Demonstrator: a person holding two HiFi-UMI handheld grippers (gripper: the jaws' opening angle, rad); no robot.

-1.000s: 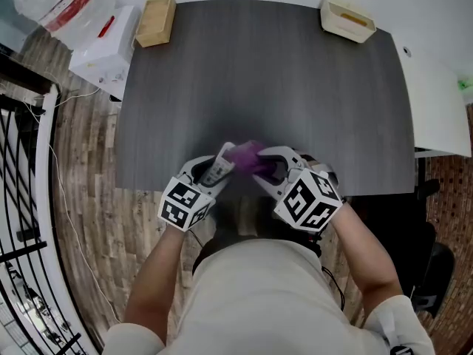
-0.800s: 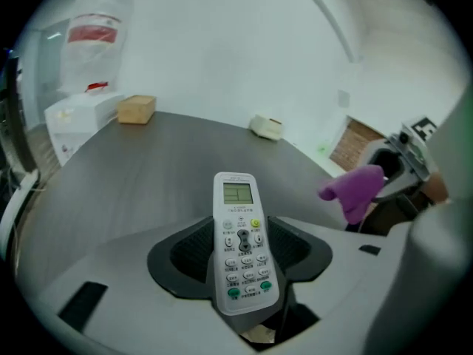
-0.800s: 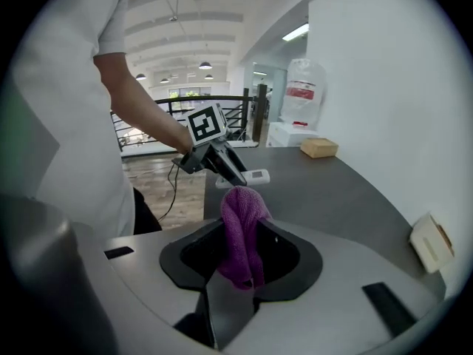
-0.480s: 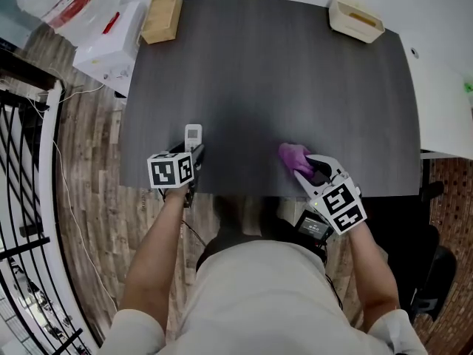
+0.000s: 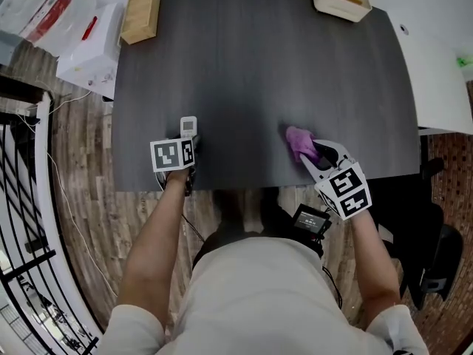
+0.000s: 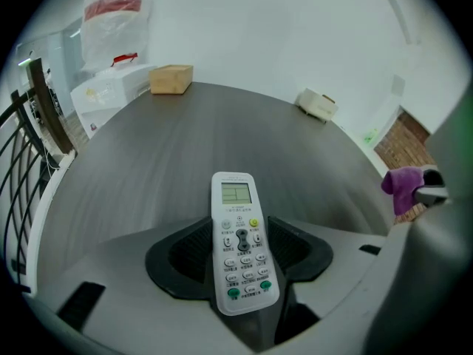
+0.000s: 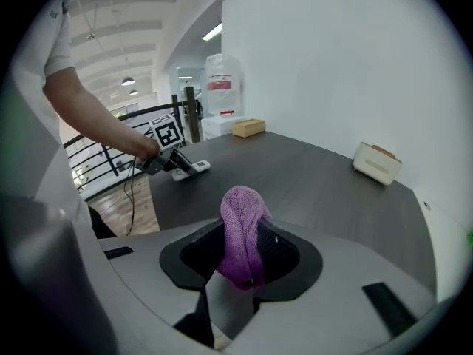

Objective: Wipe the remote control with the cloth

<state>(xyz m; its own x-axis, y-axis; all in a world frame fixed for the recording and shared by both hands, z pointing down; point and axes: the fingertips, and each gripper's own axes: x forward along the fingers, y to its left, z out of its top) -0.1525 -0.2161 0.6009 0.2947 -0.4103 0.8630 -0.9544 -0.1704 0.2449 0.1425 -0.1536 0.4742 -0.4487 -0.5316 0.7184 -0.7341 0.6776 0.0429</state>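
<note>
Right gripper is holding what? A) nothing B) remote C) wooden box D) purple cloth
D: the right gripper view shows the cloth pinched between the jaws of the right gripper; the remote sits in the left gripper.

A wooden box [image 5: 140,15] sits at the dark bench's [image 5: 259,72] far left corner, a cream tray [image 5: 341,0] at its far right; a white carton [image 5: 89,50] stands beside it

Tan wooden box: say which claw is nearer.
Left. The left claw sits on the same side as the tan wooden box; the right claw on the opposite side.
</note>
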